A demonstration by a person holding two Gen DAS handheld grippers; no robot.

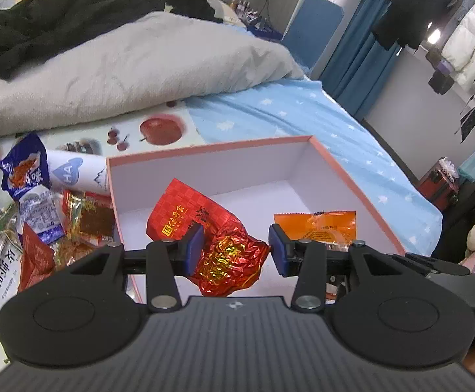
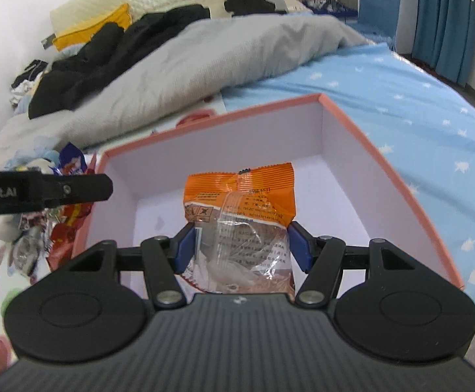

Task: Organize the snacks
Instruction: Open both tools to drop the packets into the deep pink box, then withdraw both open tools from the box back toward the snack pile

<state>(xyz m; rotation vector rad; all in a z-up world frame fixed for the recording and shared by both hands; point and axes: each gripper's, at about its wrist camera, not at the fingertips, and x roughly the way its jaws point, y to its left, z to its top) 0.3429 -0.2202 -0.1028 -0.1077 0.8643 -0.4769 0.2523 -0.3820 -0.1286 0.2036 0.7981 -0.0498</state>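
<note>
A shallow box with a pink rim [image 1: 211,148] and white inside lies on the bed, also seen in the right wrist view as the box [image 2: 204,121]. My left gripper [image 1: 236,250] is shut on a crinkled red foil snack packet [image 1: 224,254], held over the box's near left part. My right gripper [image 2: 242,248] is shut on an orange and clear snack packet [image 2: 240,215], held over the box's middle. That orange packet [image 1: 315,225] also shows in the left wrist view, to the right of the red one. The left gripper's black side [image 2: 41,189] juts in from the left edge.
Several loose snack packets [image 1: 41,215] and a white tube [image 1: 74,170] lie in a heap left of the box on a fruit-printed mat [image 1: 162,129]. Behind it are a grey duvet [image 1: 139,65] and black clothes [image 1: 41,23]. Blue star-patterned sheet [image 1: 319,121] stretches to the right.
</note>
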